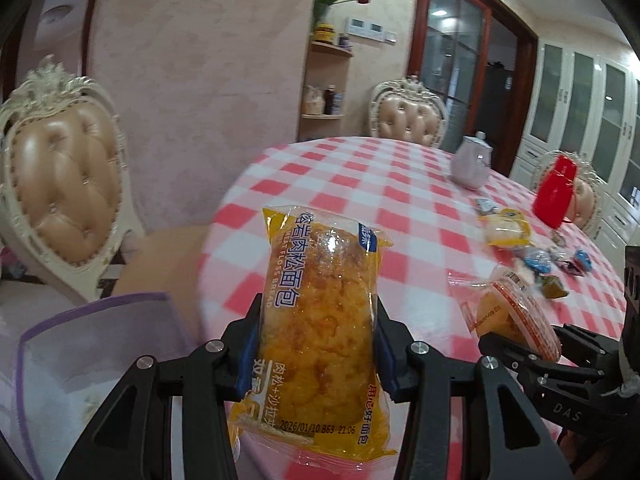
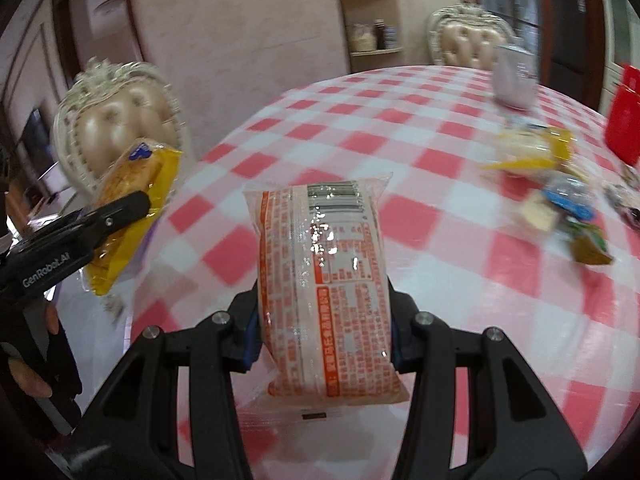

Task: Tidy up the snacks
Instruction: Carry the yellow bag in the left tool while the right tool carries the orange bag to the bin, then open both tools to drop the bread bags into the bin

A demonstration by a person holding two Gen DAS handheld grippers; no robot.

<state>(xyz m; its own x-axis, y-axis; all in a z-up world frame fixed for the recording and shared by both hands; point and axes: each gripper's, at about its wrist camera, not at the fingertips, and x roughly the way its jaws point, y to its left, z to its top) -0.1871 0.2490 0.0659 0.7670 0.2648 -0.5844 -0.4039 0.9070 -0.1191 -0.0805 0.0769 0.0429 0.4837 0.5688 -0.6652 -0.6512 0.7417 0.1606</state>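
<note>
My left gripper (image 1: pixel 318 344) is shut on a yellow-wrapped meat floss bread (image 1: pixel 320 320), held upright above the edge of the round table with the pink checked cloth (image 1: pixel 360 184). My right gripper (image 2: pixel 324 332) is shut on an orange-printed clear snack pack (image 2: pixel 324 280), also held over the table. The right wrist view shows the yellow bread (image 2: pixel 132 200) in the left gripper at the left edge. The orange pack (image 1: pixel 508 312) in the right gripper appears at the right of the left wrist view. More snacks (image 1: pixel 536 256) lie scattered on the cloth at the right.
A clear bin with a purple rim (image 1: pixel 92 344) stands low at the left beside the table. A pale teapot (image 1: pixel 472 164) and a red jug (image 1: pixel 556 192) stand at the table's far side. Padded chairs (image 1: pixel 60 184) surround the table; a corner shelf (image 1: pixel 328 80) is behind.
</note>
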